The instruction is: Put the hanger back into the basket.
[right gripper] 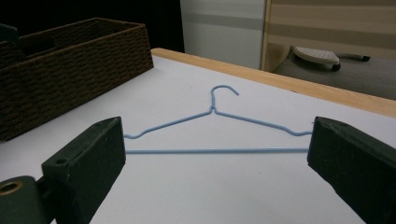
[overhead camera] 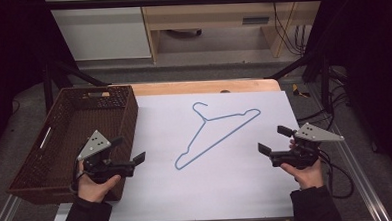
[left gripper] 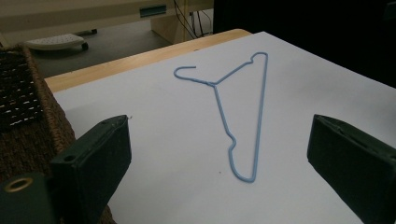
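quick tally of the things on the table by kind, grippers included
blue wire hanger: 1
brown woven basket: 1
white sheet: 1
grippers: 2, the left gripper and the right gripper, both open and holding nothing
total: 5

1. A blue wire hanger [overhead camera: 217, 133] lies flat on a white sheet [overhead camera: 247, 183] that covers most of the counter [overhead camera: 203, 86], its hook toward the far edge.
2. A dark wicker basket [overhead camera: 129, 118] stands at the left edge of the sheet.
3. The left gripper [overhead camera: 130, 149], held in a hand beside the basket's near corner, has its fingers spread with nothing between them.
4. The right gripper [overhead camera: 274, 140] hovers right of the hanger, fingers likewise apart, clear of it.
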